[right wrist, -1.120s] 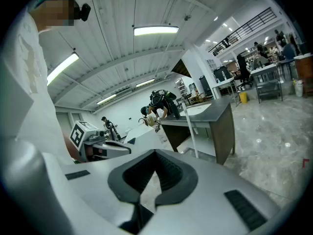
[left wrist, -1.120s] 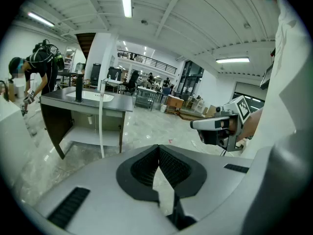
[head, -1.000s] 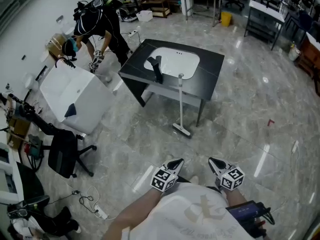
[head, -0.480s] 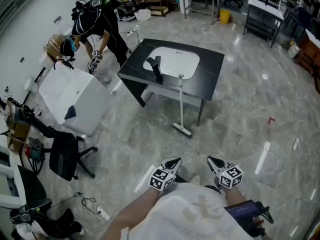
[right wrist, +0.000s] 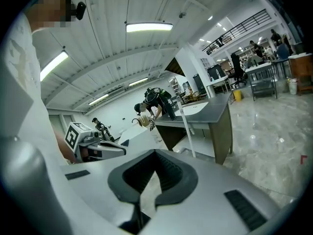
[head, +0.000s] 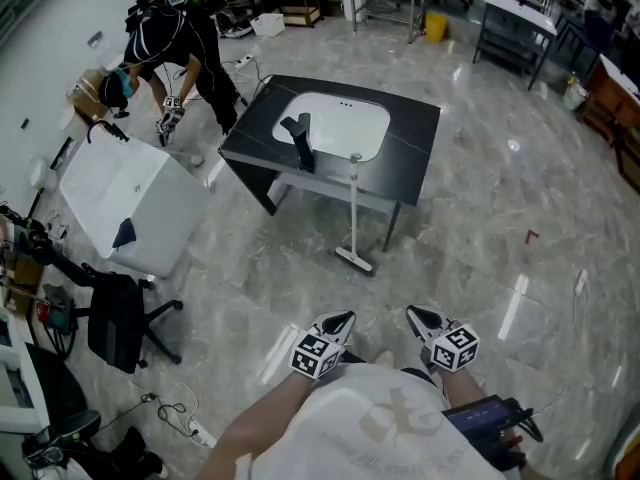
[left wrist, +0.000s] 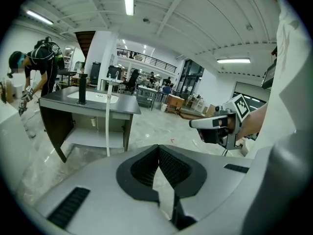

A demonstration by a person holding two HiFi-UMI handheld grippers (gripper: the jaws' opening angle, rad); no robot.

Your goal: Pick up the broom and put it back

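Note:
The broom [head: 352,208] has a white handle and leans upright against the front edge of the black sink table [head: 415,128]. Its head [head: 353,259] rests on the grey floor. Both grippers are held low and close to my body, well short of the broom. The left gripper [head: 343,318] is shut with nothing in it, and so is the right gripper [head: 413,315]. In the left gripper view the broom [left wrist: 107,126] stands ahead beyond the shut left gripper [left wrist: 158,148]. The right gripper view shows the broom [right wrist: 187,131] past its shut right gripper [right wrist: 155,153].
The table holds a white sink [head: 335,126] and a black faucet [head: 301,140]. A person [head: 170,43] bends over a tilted white cabinet [head: 120,203] at far left. A black office chair [head: 115,313] and floor cables [head: 175,408] lie at left. Shelves and desks line the far wall.
Both grippers have edged forward together toward the table, still shut and empty. The broom leans where it was.

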